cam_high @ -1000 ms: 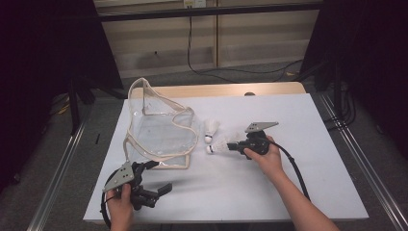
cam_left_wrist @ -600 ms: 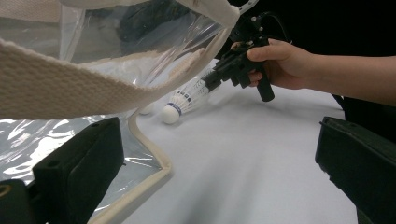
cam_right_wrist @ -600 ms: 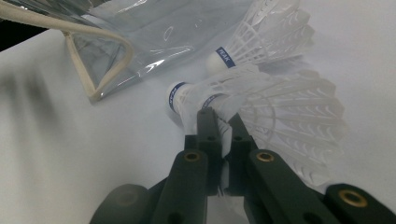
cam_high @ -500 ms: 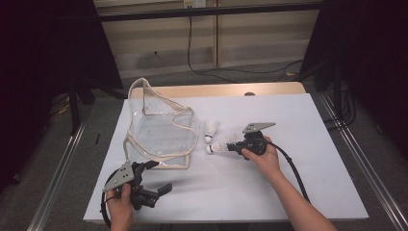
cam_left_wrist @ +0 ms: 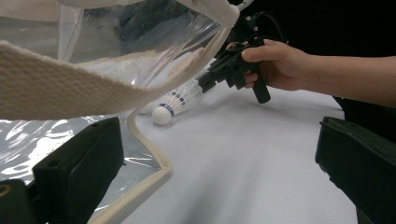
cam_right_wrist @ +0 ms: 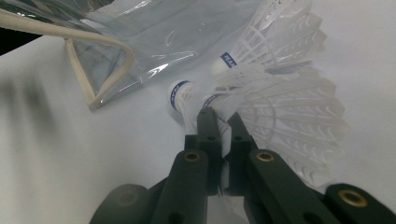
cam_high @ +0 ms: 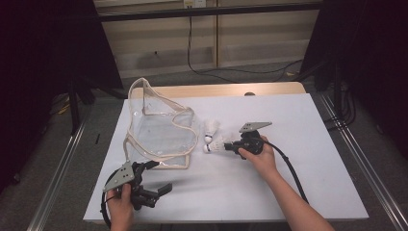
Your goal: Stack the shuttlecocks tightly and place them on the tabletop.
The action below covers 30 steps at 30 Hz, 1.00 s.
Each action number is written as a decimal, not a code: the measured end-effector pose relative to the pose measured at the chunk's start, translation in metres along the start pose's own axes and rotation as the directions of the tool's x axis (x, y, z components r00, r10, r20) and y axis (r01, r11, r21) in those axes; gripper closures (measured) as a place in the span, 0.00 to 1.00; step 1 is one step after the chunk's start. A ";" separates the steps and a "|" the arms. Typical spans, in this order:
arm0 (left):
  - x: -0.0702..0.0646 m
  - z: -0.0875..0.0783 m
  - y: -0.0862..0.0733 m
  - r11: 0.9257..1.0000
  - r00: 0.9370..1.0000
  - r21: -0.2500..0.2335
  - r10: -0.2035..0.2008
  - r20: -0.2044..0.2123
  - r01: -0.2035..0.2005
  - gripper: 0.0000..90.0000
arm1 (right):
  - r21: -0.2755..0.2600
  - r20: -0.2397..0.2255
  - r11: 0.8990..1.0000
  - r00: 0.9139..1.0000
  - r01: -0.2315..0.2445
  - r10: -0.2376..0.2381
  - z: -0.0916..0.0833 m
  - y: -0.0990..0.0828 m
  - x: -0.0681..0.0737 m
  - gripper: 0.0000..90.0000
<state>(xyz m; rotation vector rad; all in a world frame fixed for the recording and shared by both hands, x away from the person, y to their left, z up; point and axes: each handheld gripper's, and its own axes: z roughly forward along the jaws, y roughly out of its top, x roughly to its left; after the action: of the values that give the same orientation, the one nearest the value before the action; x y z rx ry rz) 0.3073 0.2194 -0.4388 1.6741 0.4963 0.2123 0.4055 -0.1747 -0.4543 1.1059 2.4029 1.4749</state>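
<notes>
The right gripper (cam_right_wrist: 219,119) had its jaws clamped on the feathered skirt of a shuttlecock (cam_right_wrist: 280,116), probably bound for the clear bag (cam_high: 159,130) ahead, while the left gripper (cam_high: 156,178) waited with jaws apart.

Lab recording booth: black curtains (cam_high: 53,48), white-topped table (cam_high: 312,125), floor rails (cam_high: 62,159).

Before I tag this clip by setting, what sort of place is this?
Probably a lab or recording booth, not a home: a white table boxed in by black curtains, loose cables on the floor behind, and a person working a hand-held gripper.
</notes>
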 end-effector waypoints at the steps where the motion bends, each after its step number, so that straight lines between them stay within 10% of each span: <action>1: 0.000 0.000 0.000 1.000 1.000 0.000 0.000 0.000 0.000 0.01 | 0.001 -0.001 1.000 1.000 0.001 -0.001 0.001 0.000 0.000 0.98; 22: 0.000 0.000 0.000 1.000 1.000 0.002 0.002 0.000 -0.002 0.01 | -0.009 0.009 1.000 1.000 -0.029 0.029 0.007 -0.001 -0.003 0.96; 30: 0.000 0.000 0.000 1.000 1.000 0.002 0.001 0.001 -0.001 0.01 | 0.010 0.041 0.999 0.999 -0.031 0.030 0.005 -0.001 -0.004 0.81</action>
<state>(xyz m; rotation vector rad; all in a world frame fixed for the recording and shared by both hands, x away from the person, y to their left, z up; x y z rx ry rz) 0.3075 0.2195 -0.4389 1.6765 0.4949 0.2122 0.4101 -0.1741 -0.4586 1.1684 2.3799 1.4360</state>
